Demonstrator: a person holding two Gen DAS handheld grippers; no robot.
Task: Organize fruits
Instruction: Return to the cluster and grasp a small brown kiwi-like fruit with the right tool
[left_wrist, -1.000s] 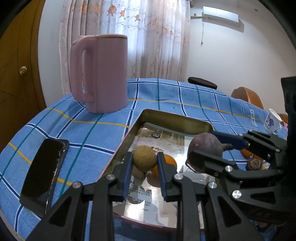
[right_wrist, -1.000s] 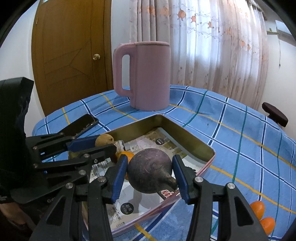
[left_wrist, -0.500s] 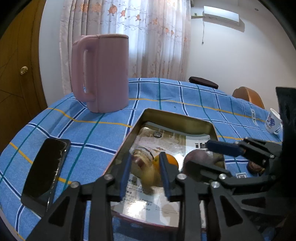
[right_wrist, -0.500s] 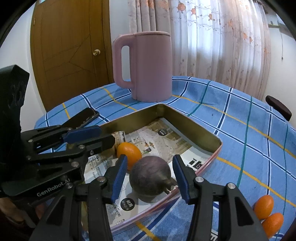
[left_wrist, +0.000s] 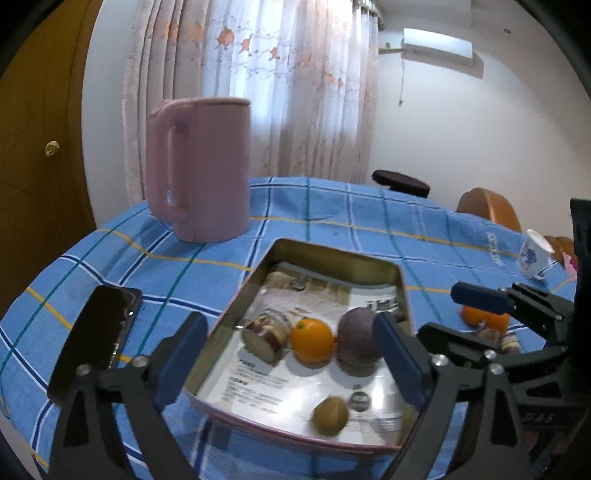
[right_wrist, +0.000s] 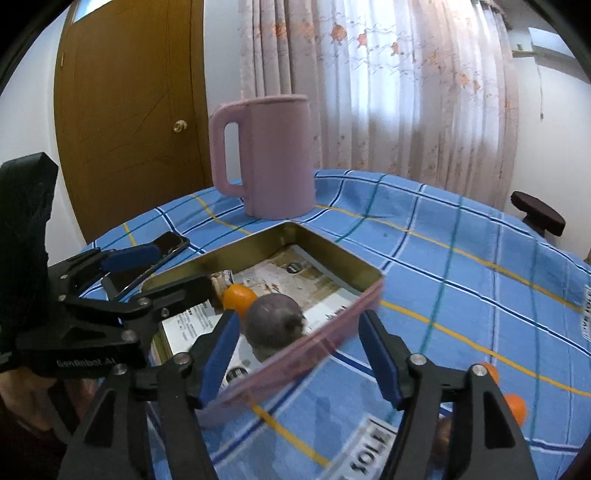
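my left gripper (left_wrist: 291, 358): jaws wide, holding nothing
my right gripper (right_wrist: 299, 354): jaws wide, holding nothing
rectangular gold metal tray (left_wrist: 332, 254): dark purple round fruit (left_wrist: 356, 341) at 3 o'clock of orange (left_wrist: 312, 340); brown kiwi (left_wrist: 330, 415) at 6

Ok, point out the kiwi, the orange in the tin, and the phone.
kiwi (left_wrist: 330, 415), left wrist view, middle of its skin
orange (left_wrist: 312, 340), left wrist view, its front
phone (left_wrist: 98, 338), left wrist view, centre of its screen

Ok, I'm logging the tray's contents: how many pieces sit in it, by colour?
orange fruit: 1
purple fruit: 1
brown fruit: 1
red-and-cream striped piece: 1
Total: 4
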